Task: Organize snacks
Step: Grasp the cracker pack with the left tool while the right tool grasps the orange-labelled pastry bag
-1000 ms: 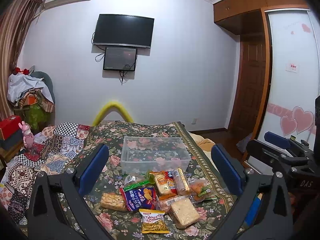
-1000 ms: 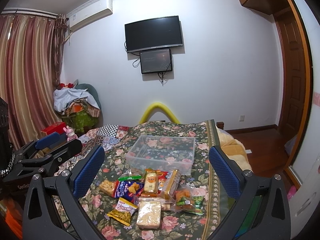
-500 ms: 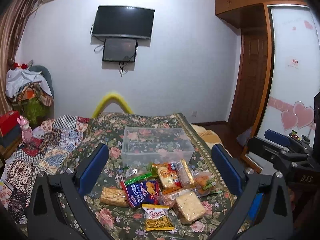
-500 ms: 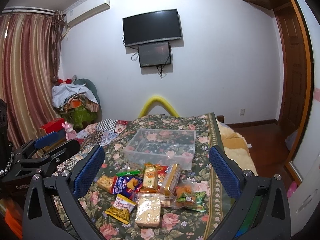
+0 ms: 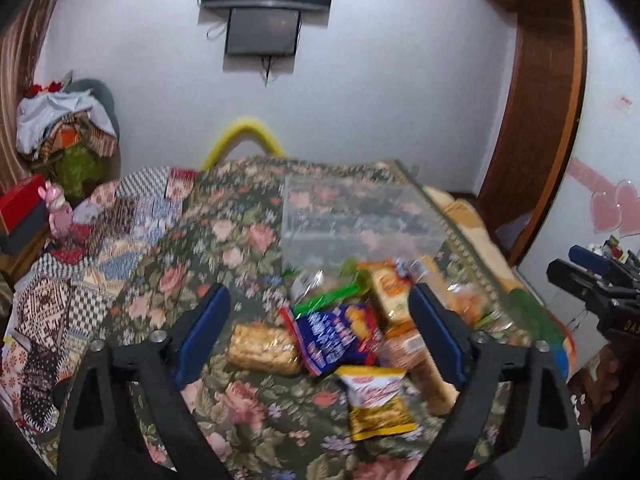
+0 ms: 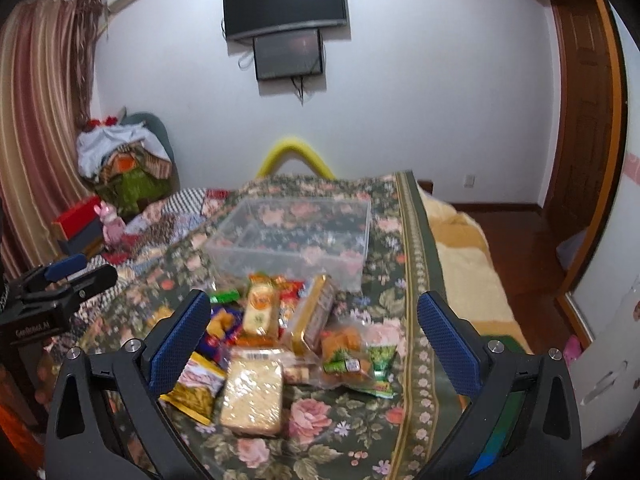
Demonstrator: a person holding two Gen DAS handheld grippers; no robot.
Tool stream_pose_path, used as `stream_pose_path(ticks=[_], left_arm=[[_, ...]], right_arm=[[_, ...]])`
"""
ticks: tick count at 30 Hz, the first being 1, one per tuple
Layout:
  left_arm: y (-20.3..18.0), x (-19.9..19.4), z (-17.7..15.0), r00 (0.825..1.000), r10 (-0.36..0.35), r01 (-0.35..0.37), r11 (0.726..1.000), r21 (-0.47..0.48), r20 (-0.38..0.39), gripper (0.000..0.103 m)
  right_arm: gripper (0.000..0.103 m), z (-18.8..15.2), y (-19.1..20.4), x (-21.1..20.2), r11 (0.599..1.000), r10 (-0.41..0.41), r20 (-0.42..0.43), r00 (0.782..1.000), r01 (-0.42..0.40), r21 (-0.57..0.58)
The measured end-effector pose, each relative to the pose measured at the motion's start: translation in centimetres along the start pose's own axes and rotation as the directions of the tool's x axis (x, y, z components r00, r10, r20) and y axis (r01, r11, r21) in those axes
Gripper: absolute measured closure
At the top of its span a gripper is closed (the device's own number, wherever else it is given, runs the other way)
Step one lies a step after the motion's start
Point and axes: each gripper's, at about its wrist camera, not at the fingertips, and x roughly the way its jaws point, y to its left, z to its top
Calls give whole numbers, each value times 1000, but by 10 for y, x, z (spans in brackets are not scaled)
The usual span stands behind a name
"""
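**A:** What have you got on the left side?

**B:** My left gripper (image 5: 318,322) hangs above the floral bedspread (image 5: 224,240) with its blue pads spread wide apart, holding nothing. Between them I see the blue snack bag (image 5: 334,336) and, at its 9 o'clock and touching it, a clear pack of golden biscuits (image 5: 262,350). A yellow chip bag (image 5: 378,402) lies at 5 o'clock from the blue one. The view is blurred, so I can't read the labels.

**A:** And the bin?

**B:** The clear plastic bin (image 5: 360,220) sits at 12 o'clock from the pile, just beyond it, with nothing inside that I can see.

**A:** Right side?

**B:** My right gripper (image 6: 314,330) is also spread wide and empty, over the snack pile. A square cracker pack (image 6: 252,398) lies at 6 o'clock in the pile, and an upright yellow bread packet (image 6: 262,312) leans at 12 o'clock from it. The bin (image 6: 296,236) stands behind them. The left gripper (image 6: 60,284) shows at 9 o'clock.
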Motion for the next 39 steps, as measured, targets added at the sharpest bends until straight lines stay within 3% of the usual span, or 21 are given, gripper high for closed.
stream_pose_path(ticks=[5,12,21,31,37,39], left_arm=[[20,32,-15,995,35,-36,999,-12,-95,23],[41,69,-33,979,64,-66,998,-4,-192,23],[54,112,-54,951,55,-56,998,5,-306,23],[59,143,-57,938,38,-45,999,-14,-344,22],[60,151,-57,940,40,-52,998,-26,-339,23],[60,150,-57,942,30,-44,998,-35,-335,27]], right_arm=[[16,-12,-11,24,1000,-4,-105,994,6,13],[31,-26,-28,54,997,27,-229,973,-11,70],[35,-37,-28,78,997,44,-292,955,-21,80],[35,-44,-31,100,995,53,-345,937,-21,96],[40,-46,-30,105,996,54,-359,932,-23,90],[46,-46,-31,107,996,53,-358,932,-22,90]])
